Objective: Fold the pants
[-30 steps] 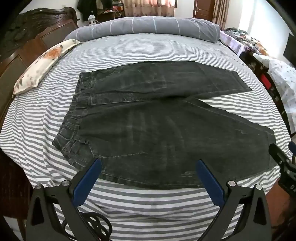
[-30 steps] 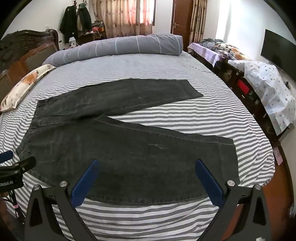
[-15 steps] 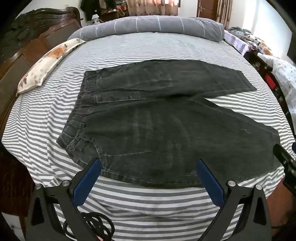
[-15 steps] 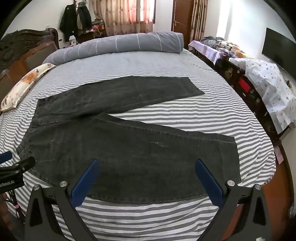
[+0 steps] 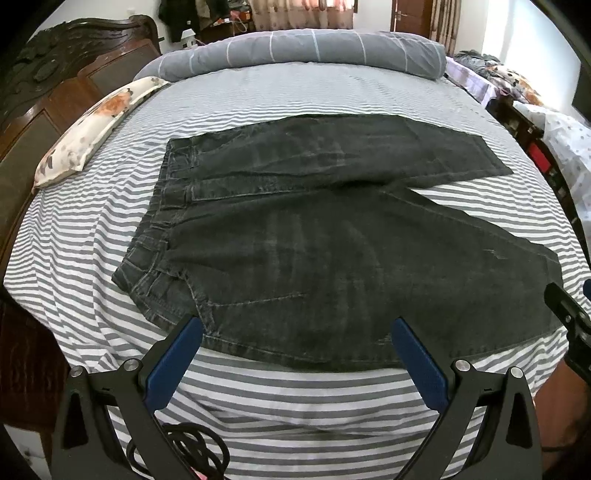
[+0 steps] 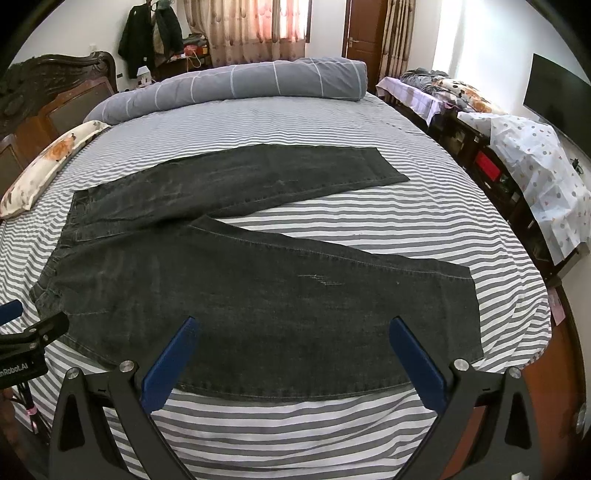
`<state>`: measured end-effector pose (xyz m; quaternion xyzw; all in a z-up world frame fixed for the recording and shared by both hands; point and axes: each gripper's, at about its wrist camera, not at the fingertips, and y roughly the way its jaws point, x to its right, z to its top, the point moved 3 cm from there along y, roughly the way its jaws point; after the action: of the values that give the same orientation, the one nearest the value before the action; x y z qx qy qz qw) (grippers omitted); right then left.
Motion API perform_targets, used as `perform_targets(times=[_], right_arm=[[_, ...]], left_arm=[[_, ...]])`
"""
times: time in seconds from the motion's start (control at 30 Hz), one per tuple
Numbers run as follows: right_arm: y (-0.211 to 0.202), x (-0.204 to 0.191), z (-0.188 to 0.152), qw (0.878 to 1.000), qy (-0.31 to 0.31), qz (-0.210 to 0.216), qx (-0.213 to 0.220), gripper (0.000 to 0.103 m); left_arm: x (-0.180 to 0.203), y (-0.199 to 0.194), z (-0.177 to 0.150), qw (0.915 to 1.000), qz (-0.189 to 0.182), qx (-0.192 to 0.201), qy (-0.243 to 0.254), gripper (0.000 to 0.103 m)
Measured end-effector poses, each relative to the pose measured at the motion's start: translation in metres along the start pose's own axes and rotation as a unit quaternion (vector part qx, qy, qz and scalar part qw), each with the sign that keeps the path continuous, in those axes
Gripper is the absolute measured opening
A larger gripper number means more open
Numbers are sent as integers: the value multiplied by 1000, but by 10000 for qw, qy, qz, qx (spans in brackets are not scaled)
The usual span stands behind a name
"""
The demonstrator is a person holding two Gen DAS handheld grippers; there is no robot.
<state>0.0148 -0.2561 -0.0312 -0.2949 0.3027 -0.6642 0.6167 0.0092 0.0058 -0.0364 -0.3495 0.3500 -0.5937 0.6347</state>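
- Left hand-held gripper (image 5: 295,356) and right hand-held gripper (image 6: 293,356), both spread wide and empty, have crept nearer the near leg's edge.
- Black jeans (image 6: 258,295) lie flat, unfolded, on the striped bed (image 6: 424,221); grasping seems next.

Both wrist views over pants (image 5: 332,251)

This is a home bedroom. A striped bed (image 6: 369,229) with carved wooden headboard (image 6: 55,85) fills it. Curtains (image 6: 255,26) hang beyond.

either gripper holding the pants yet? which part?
Nothing held. Left gripper and right gripper are both open above the pants, which lie flat on the bed.
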Motion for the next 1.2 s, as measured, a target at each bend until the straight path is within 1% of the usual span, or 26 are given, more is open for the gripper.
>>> perform_targets(times=[0.17, 0.23, 0.37, 0.53, 0.67, 1.2], right_arm=[[1, -1, 0, 10000, -10, 1, -8, 102], [1, -1, 0, 10000, 0, 21, -11, 102], [1, -2, -1, 9999, 9, 113, -6, 102], [1, -2, -2, 9999, -4, 111, -6, 102], [1, -2, -2, 9999, -5, 104, -2, 102], [3, -3, -4, 9999, 7, 128, -37, 102]], left_arm=[[1, -2, -1, 9999, -25, 139, 62, 102], [2, -2, -1, 9998, 50, 155, 93, 102], [1, 1, -2, 9999, -32, 87, 84, 102], [0, 3, -4, 9999, -165, -3, -36, 102], [-1, 2, -4, 9999, -124, 22, -48, 102], [-4, 4, -5, 9999, -25, -95, -62, 102]])
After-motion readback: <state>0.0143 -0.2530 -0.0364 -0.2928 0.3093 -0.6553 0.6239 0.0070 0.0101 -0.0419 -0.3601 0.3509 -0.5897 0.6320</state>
